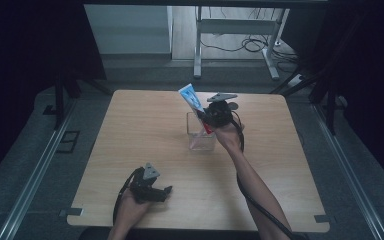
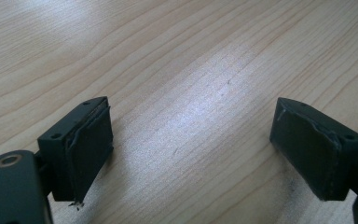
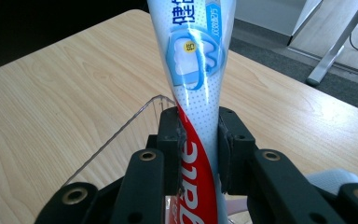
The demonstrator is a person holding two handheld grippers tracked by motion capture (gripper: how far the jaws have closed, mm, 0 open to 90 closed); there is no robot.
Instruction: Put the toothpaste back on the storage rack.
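A toothpaste tube (image 1: 192,98), white, blue and red, stands tilted over a clear plastic cup (image 1: 200,142) near the middle of the wooden table (image 1: 130,130). My right gripper (image 1: 211,118) is shut on the tube's lower half; in the right gripper view the tube (image 3: 196,93) is pinched between the two black pads, with the cup's rim (image 3: 135,114) just below. My left gripper (image 1: 161,192) rests near the table's front edge. Its jaws stand wide apart in the left gripper view (image 2: 191,144), with bare wood between them.
Beyond the table's far edge stand a white metal desk frame (image 1: 235,30) and loose cables on the floor (image 1: 252,45). Dark curtains close in both sides. Rails run along the floor left and right of the table.
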